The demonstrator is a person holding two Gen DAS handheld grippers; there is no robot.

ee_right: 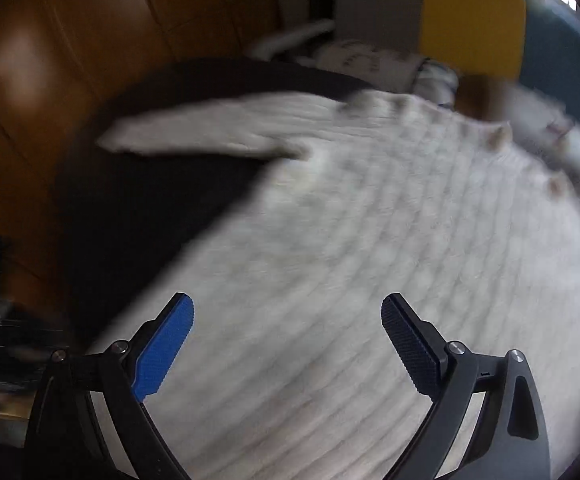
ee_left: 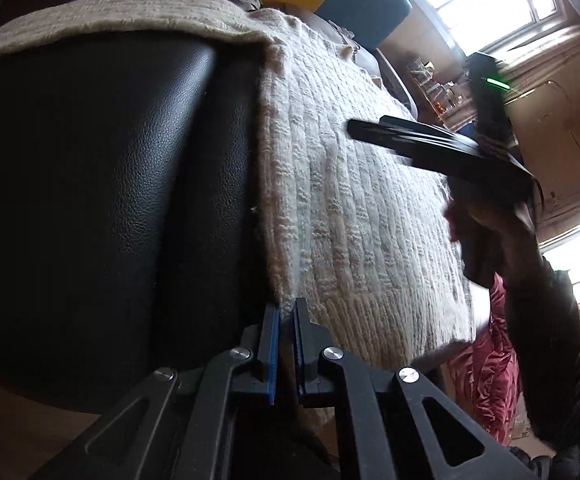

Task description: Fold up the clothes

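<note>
Your left claw point(ee_left: 286, 312) is clamped tight on the near hem corner of a cream knitted sweater point(ee_left: 349, 208), with a bit of the knit pinched between its blue pads point(ee_left: 274, 340). The sweater lies spread across a black leather seat point(ee_left: 110, 200), its body running along the right side of the cushion and one sleeve point(ee_left: 110, 24) stretched along the far edge.

Only the left wrist view shows your other hand point(ee_left: 485, 236), in a dark sleeve, holding the right tool above the far right part of the sweater; the right claw point(ee_left: 373, 132) appears there as dark, blurred fingers over the knit. This view also shows a red garment point(ee_left: 489, 380) hanging beyond the seat's near right corner, and bright windows point(ee_left: 481, 4) behind.

The right wrist view, blurred, looks down on the sweater point(ee_right: 349, 260) from above. Here your right claw point(ee_right: 288, 312) stands wide open, nothing between its blue pad point(ee_right: 164, 352) and black pad point(ee_right: 409, 348). The sleeve point(ee_right: 194, 132) reaches toward the seat's far left edge, over the black cushion point(ee_right: 138, 216). Only this view shows a brown wooden floor point(ee_right: 50, 60) left of the seat and a yellow panel point(ee_right: 473, 20) past its far side.
</note>
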